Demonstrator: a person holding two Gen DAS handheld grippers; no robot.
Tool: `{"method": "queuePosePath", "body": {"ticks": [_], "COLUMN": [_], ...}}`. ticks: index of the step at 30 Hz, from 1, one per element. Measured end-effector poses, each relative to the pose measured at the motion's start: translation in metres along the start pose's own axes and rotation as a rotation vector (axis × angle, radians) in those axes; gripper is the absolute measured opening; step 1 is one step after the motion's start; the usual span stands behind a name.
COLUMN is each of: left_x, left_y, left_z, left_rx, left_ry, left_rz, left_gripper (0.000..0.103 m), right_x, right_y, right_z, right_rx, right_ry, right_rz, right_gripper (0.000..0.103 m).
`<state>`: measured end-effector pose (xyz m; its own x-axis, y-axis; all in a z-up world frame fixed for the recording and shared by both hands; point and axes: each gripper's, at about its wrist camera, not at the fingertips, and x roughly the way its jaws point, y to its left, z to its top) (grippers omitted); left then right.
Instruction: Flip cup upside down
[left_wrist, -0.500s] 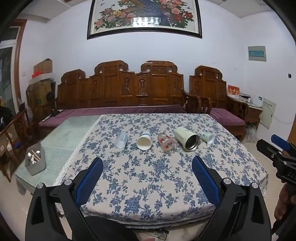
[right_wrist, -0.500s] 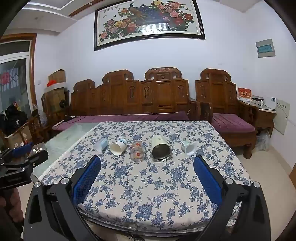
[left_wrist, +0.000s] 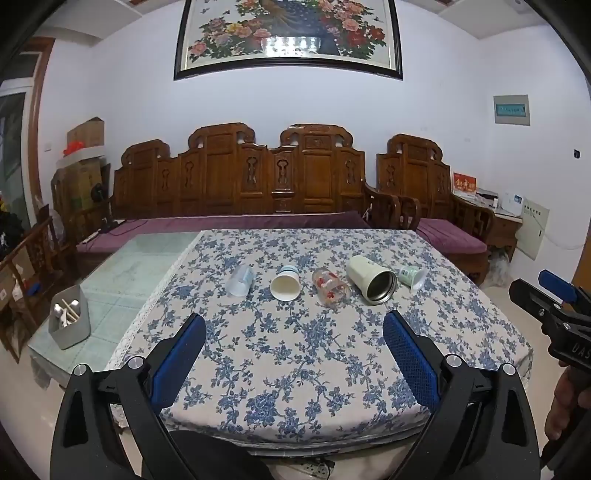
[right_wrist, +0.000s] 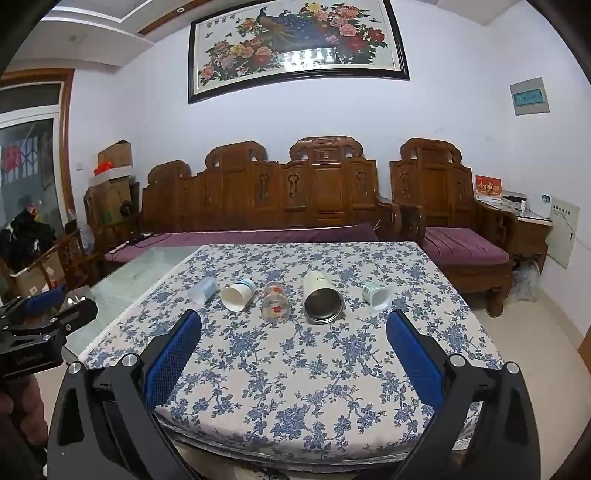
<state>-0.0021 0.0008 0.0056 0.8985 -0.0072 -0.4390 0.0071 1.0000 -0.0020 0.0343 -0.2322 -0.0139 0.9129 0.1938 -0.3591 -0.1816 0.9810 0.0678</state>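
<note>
Several cups lie on their sides in a row on the blue-flowered tablecloth (left_wrist: 288, 354): a clear plastic cup (left_wrist: 240, 280), a white paper cup (left_wrist: 285, 284), a patterned glass (left_wrist: 330, 288), a cream steel-lined tumbler (left_wrist: 371, 279) and a small white-green cup (left_wrist: 413, 277). The same row shows in the right wrist view: clear cup (right_wrist: 203, 290), paper cup (right_wrist: 238, 294), glass (right_wrist: 275, 302), tumbler (right_wrist: 320, 301), small cup (right_wrist: 376, 295). My left gripper (left_wrist: 293, 332) and right gripper (right_wrist: 293, 330) are both open and empty, held in front of the table's near edge, well short of the cups.
A grey box with utensils (left_wrist: 70, 321) stands on the bare glass part of the table at the left. A carved wooden sofa (left_wrist: 240, 184) with purple cushions runs behind the table. The right gripper shows at the left view's right edge (left_wrist: 554, 310).
Both views have shifted only slightly; the cups lie as before and both grippers stay open.
</note>
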Motion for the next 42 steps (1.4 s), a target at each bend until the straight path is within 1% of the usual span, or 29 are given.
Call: {"method": "queuePosePath", "body": {"ticks": [42], "left_x": [-0.0009], "left_y": [0.0016], "left_z": [0.001], "left_rx": [-0.008], "left_ry": [-0.004], "left_rz": [-0.005], "left_gripper": [0.093], "right_x": [-0.0017], "right_y": [0.0035], "right_z": [0.0014], "right_rx": [0.003], "right_ry": [-0.003], "right_rz": [0.003], "right_gripper": [0.1]}}
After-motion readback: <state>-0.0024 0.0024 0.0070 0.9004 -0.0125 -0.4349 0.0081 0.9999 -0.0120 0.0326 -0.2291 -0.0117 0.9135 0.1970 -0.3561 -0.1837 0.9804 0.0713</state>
